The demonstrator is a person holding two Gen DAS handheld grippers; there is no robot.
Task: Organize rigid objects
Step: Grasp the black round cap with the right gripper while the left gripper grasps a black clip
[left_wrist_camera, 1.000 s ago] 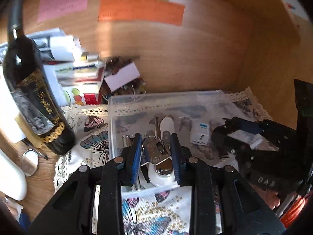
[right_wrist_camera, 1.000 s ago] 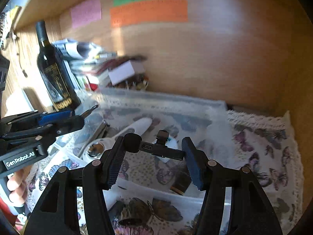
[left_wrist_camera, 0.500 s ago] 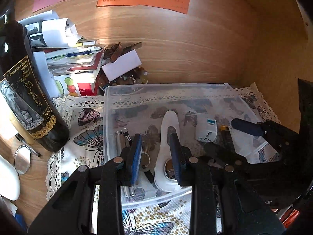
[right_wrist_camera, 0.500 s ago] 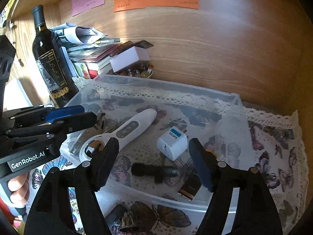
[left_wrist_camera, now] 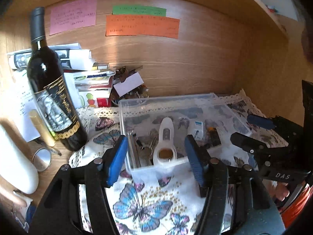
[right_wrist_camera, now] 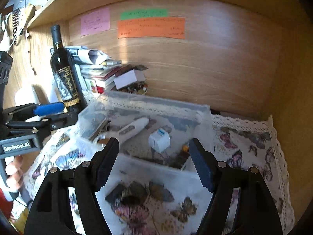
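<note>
A clear plastic box stands on the butterfly cloth. In it lie a white handheld device, a bunch of keys, a white plug adapter and a small black gadget. My left gripper hovers at the box's near edge; its jaws are opening with nothing held between them. My right gripper stands open and empty above the box's near wall, over the adapter and beside the device. Each gripper shows at the edge of the other's view.
A dark wine bottle stands left of the box, with a stack of books and papers behind it. A small round mirror and a white bottle sit at the near left. Wooden walls close the back and right.
The left jaws let go of the keys, which now lie in the box, and spread apart. The right jaws released the black gadget into the box. Both grippers drew back and up.
</note>
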